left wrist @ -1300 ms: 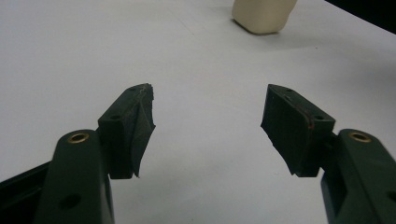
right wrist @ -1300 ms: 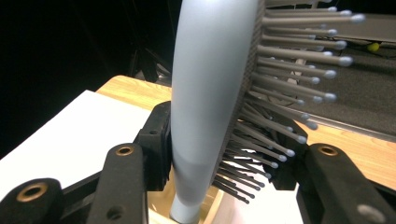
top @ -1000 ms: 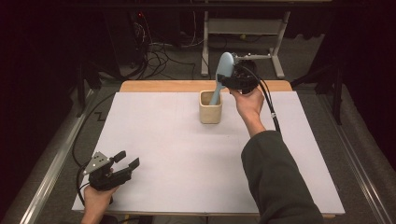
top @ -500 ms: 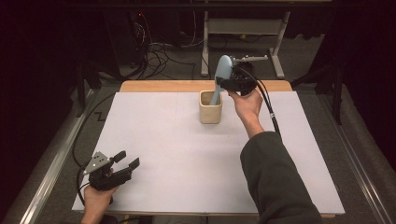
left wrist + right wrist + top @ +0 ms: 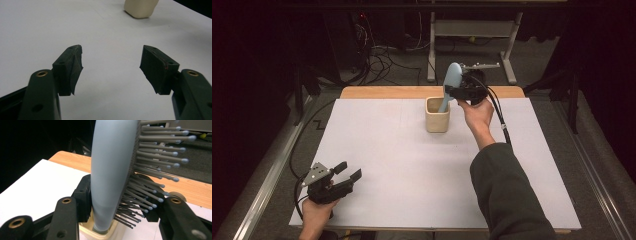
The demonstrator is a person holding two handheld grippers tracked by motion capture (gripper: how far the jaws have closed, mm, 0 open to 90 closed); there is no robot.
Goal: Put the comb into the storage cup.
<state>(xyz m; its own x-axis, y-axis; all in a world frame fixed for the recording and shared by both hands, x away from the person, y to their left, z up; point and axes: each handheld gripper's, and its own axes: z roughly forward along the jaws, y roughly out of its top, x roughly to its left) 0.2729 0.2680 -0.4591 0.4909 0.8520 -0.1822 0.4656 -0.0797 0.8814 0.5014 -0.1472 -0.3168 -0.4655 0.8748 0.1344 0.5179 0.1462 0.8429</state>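
Pale-blue hairbrush (image 5: 451, 86) standing handle-down in beige cup (image 5: 437, 116), clamped between right gripper (image 5: 456, 91) fingers; left gripper (image 5: 346, 173) fingers gaping apart.

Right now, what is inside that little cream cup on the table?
The handle end of a pale blue hairbrush stands in the cream cup, its bristled head clamped by the right gripper. The cup's bottom is hidden, so anything else there cannot be seen.
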